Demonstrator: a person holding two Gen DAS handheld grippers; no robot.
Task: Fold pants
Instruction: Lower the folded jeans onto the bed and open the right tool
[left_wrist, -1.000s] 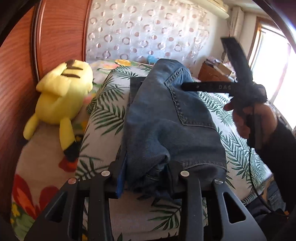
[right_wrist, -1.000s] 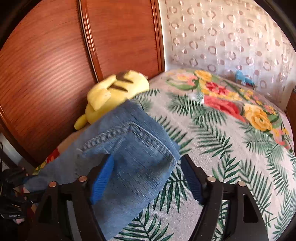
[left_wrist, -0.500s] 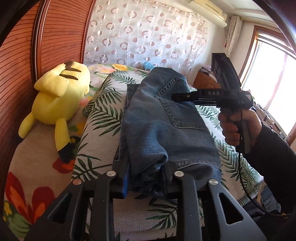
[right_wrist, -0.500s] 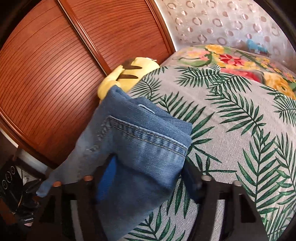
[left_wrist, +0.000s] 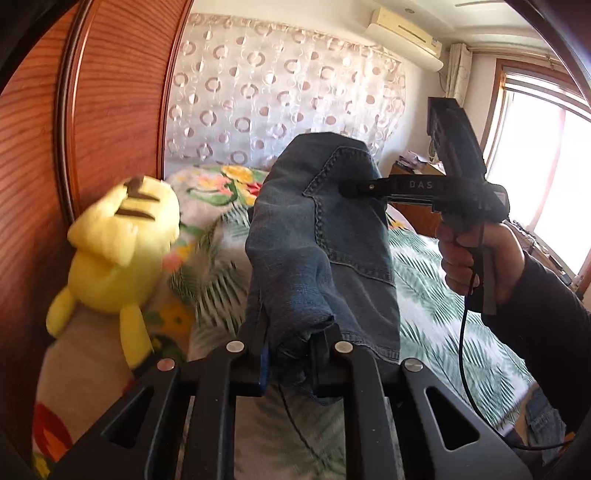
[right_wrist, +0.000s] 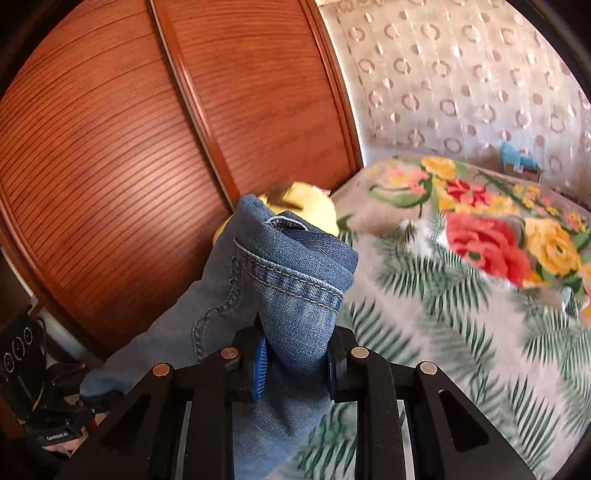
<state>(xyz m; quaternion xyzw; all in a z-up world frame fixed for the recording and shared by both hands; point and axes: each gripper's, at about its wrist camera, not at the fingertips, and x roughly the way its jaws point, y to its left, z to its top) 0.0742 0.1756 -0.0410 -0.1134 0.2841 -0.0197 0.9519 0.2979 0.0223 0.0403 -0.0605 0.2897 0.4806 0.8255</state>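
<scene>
Floral bedspread (right_wrist: 461, 295), wooden wardrobe (right_wrist: 147, 147), both grippers (left_wrist: 291, 360) (right_wrist: 295, 363) clamped on lifted jeans (left_wrist: 321, 251)

Daylight from window (left_wrist: 546, 155) far right, blown out white. Bedspread (right_wrist: 443, 295) motion-blurred in both views. Strong fisheye bending, dark vignette at corners. Near claws in shadow.

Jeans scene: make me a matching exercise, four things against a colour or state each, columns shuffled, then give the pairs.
Things:
1. jeans
2. plush toy
3. wardrobe door
4. air conditioner

Colour or state:
A. mounted high on the wall
B. yellow, lying beside the wardrobe
C. reddish-brown ribbed wood
D. blue denim, clamped by the left tool and the right tool

Pairs: 1-D, 2-B, 3-C, 4-A
</scene>
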